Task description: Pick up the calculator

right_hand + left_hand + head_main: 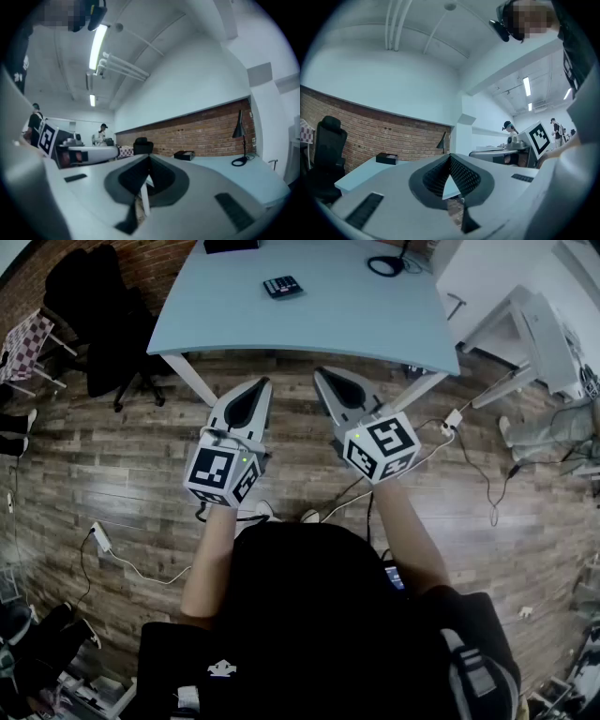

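The table, cut off beyond, bears the calculator; left hand-held gripper and right hand-held gripper hang clenched.

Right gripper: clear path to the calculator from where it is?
Probably yes. The calculator sits clear on the table, nothing between it and the right gripper, held short of the near edge. Its jaws are shut and must open first.

A pale blue table stands on a wood-plank floor before a brick wall. It holds a black box and a desk lamp. A black office chair is beside it.
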The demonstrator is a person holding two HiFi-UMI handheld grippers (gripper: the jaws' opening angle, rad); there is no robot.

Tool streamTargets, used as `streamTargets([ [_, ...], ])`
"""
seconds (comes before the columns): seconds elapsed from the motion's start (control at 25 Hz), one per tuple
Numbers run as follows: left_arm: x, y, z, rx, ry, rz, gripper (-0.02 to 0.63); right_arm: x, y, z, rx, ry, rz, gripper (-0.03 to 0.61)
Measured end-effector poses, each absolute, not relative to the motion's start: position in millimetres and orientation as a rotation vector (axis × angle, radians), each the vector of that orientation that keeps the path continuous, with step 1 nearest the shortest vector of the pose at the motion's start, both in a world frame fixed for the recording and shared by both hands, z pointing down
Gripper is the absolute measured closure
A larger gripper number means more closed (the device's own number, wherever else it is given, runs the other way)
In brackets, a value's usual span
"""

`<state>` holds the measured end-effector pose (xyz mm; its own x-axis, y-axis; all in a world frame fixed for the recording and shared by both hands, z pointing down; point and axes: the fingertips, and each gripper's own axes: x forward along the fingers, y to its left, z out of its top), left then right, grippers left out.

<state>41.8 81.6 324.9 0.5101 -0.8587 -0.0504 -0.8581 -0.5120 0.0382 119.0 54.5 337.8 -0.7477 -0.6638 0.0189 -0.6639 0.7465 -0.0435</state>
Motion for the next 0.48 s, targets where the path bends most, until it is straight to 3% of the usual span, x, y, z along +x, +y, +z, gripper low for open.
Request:
streamTargets([
  [0.48, 55, 99, 324, 2.710, -1.604, -0.073, 0.609, 135, 72, 340, 1.100, -2.964, 0.060, 0.574],
])
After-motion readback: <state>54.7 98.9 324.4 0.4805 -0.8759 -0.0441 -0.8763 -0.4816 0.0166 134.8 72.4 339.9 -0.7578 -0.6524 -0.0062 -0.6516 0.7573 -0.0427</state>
